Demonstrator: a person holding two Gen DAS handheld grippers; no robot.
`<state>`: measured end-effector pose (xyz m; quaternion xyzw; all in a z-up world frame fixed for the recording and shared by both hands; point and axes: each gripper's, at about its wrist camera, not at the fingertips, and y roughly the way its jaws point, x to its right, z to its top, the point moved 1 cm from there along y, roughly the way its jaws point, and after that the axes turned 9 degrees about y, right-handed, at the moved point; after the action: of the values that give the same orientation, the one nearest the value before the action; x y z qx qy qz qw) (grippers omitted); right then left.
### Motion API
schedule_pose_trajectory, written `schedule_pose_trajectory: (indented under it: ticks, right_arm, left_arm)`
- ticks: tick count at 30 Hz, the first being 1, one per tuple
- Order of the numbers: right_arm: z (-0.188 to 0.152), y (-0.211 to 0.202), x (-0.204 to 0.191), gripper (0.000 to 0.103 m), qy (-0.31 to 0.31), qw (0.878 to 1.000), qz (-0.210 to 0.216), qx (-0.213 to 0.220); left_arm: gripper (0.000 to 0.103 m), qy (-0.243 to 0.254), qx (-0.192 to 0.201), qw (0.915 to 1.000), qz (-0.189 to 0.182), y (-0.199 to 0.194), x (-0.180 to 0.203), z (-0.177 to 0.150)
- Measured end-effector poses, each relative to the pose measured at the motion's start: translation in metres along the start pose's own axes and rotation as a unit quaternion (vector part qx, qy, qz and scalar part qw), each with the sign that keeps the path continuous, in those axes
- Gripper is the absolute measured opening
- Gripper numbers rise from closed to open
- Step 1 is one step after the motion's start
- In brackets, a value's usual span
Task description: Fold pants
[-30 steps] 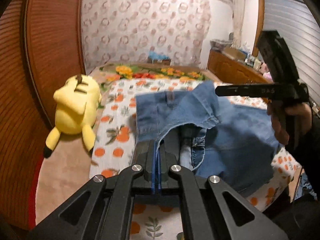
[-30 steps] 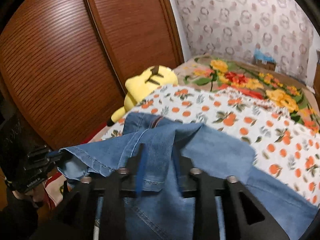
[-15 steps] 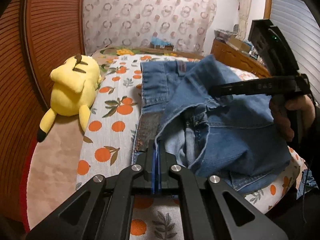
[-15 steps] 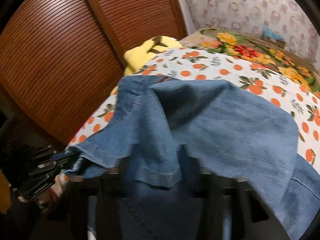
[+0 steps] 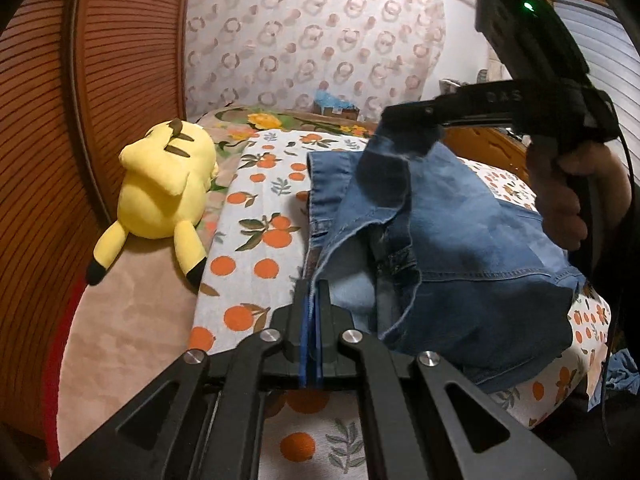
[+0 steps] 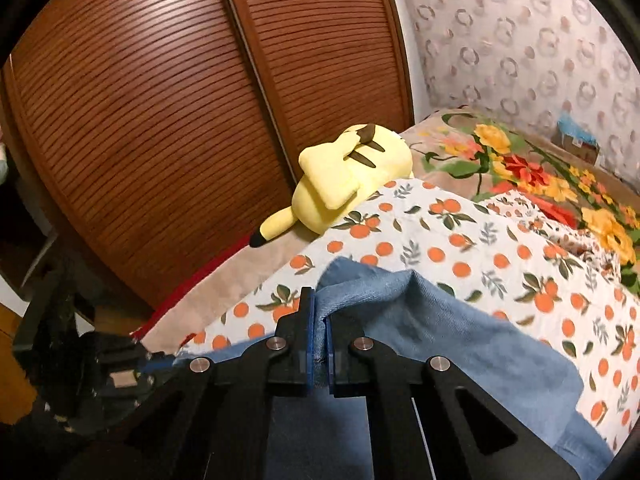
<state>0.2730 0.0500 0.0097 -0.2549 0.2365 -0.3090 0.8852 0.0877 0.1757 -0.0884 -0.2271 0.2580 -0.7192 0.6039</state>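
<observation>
Pants [image 5: 460, 248] of blue denim lay bunched on the bed's white sheet [image 5: 256, 240] printed with oranges and leaves, partway folded, the cloth heaped in thick soft folds with a paler, washed-out inner face showing in the middle and darker stitched seams along the hems. A flat waistband edge [image 5: 320, 184] ran along the side nearest the yellow plush toy [image 5: 164, 192], which rested beside the sheet on a beige blanket [image 5: 132, 320], well apart from the denim. The left claw [image 5: 311, 300] was clenched on a thin edge of the fabric at the near side, its blue pads pressed together with the hem rising from between them. The right claw [image 6: 319, 320] was likewise clamped on a fold of denim, the cloth pinched up into a small peak between its pads; in the left wrist view it [image 5: 408, 120] held a corner lifted above the pile, so the fabric hung down from it in a dark drape, and a person's hand [image 5: 568, 196] gripped its handle. Behind the bed stood slatted wooden doors [image 6: 160, 120] and a wall covered in ring-patterned paper [image 5: 312, 40], with a flowered coverlet [image 6: 520, 168] farther up the bed.
</observation>
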Motion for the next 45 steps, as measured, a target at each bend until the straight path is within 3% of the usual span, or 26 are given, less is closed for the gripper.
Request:
schedule_pose_trajectory:
  ticks: [5,8,10,12,14,15,21,27,29,32,34,41,45]
  right_arm:
    - [0.003,0.010,-0.008,0.005,0.007,0.999,-0.031,-0.005]
    - [0.004,0.006,-0.017,0.009,0.007,0.999,-0.034,0.000]
    - [0.002,0.000,-0.020,0.017,0.003,0.999,-0.037,0.006]
    - [-0.001,-0.009,-0.021,0.041,0.001,0.999,-0.038,0.012]
    - [-0.002,-0.020,-0.021,0.055,-0.001,0.999,-0.042,0.023]
    - [-0.001,-0.021,-0.020,0.058,-0.002,0.999,-0.045,0.026]
    - [-0.018,-0.058,-0.010,0.058,-0.003,0.997,-0.069,0.046]
    - [-0.074,-0.087,0.021,0.058,-0.008,0.992,-0.124,0.019]
    - [-0.098,-0.095,0.032,0.058,-0.007,0.990,-0.142,0.012]
    - [-0.131,-0.104,0.048,0.058,0.009,0.988,-0.155,0.000]
    - [-0.145,-0.109,0.056,0.058,0.027,0.988,-0.153,-0.003]
    - [-0.181,-0.131,0.067,0.058,0.078,0.987,-0.138,0.006]
    - [-0.193,-0.137,0.066,0.058,0.083,0.988,-0.132,0.006]
  left_arm:
    - [0.008,-0.007,0.003,0.9999,0.015,-0.005,-0.004,0.002]
    - [0.022,0.002,0.010,0.9998,0.015,-0.009,0.001,0.004]
    - [0.038,0.005,0.016,0.9998,0.008,-0.012,0.004,0.007]
    - [0.046,0.006,0.025,0.9997,-0.002,-0.016,0.008,0.010]
    - [0.046,0.006,0.031,0.9994,-0.015,-0.017,0.010,0.012]
    - [0.046,0.006,0.032,0.9993,-0.017,-0.016,0.012,0.013]
    - [0.046,0.014,0.006,0.9997,-0.017,0.006,0.019,0.015]
    - [0.046,0.007,-0.032,0.9994,-0.006,0.032,0.012,0.009]
    - [0.040,0.004,-0.032,0.9994,-0.015,0.032,0.010,0.007]
    - [0.016,0.009,-0.030,0.9992,-0.023,0.029,0.012,0.006]
    - [0.009,0.015,-0.026,0.9992,-0.024,0.024,0.015,0.007]
    - [0.007,0.029,0.003,0.9995,-0.008,-0.002,0.019,0.021]
    - [0.007,0.021,-0.001,0.9998,0.007,-0.010,0.008,0.022]
